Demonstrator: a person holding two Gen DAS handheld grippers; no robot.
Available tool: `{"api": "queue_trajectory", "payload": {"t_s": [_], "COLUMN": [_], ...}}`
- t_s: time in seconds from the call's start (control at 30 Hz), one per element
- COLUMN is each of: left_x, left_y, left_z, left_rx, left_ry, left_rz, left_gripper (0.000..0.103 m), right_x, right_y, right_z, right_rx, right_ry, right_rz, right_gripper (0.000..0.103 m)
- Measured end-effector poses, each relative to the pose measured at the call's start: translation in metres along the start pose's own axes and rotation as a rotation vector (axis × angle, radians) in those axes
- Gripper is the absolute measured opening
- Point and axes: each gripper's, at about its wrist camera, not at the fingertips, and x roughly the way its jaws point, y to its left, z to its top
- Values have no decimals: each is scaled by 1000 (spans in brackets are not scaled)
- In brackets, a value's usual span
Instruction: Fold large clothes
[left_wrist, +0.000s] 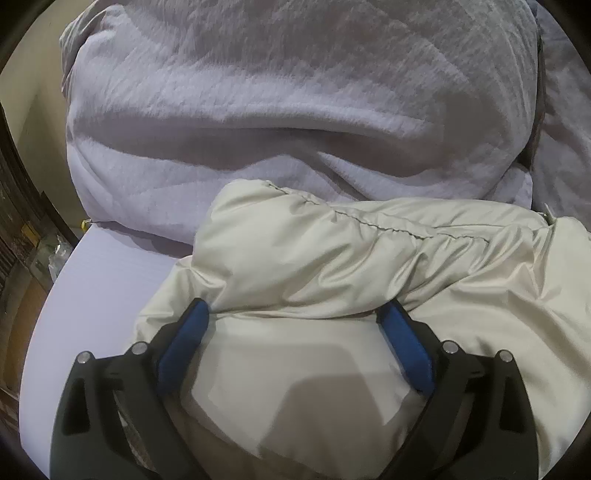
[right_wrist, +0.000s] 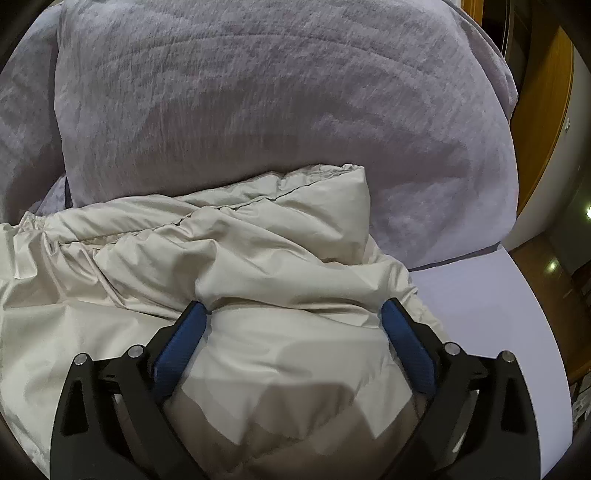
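Observation:
A cream puffy jacket (left_wrist: 332, 258) lies folded on the bed, with a stitched seam along its upper fold. It also shows in the right wrist view (right_wrist: 221, 251). My left gripper (left_wrist: 297, 314) is open, its blue pads (left_wrist: 184, 347) spread wide over the jacket's left part, with fabric bulging between them. My right gripper (right_wrist: 295, 310) is open too, its blue pads (right_wrist: 406, 347) spread over the jacket's right end, pressing on the fabric.
A large lavender pillow (left_wrist: 277, 110) lies just behind the jacket, also in the right wrist view (right_wrist: 277, 110). The lavender bed sheet (left_wrist: 110, 273) ends at the left edge; its right edge (right_wrist: 498, 314) borders wooden furniture (right_wrist: 543, 110).

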Motion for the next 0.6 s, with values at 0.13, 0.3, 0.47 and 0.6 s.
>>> {"api": "queue_trajectory", "payload": {"t_s": [0.13, 0.3, 0.47, 0.6], "left_x": [3, 8, 9, 0], "left_y": [3, 8, 10, 13], "left_z": [-1, -2, -1, 0], "left_rx": [-2, -3, -3, 3], "left_ry": [-4, -4, 7, 36], "left_rz": [1, 0, 1, 2], "left_gripper": [96, 96, 97, 96], "right_x": [4, 10, 9, 8], "right_y": [-2, 0, -1, 13], "right_z": [-4, -4, -2, 7], "right_rx": [0, -1, -2, -6], "right_ry": [-3, -3, -1, 25], "right_rz": [-2, -3, -3, -3], "right_gripper": [99, 99, 99, 99]}}
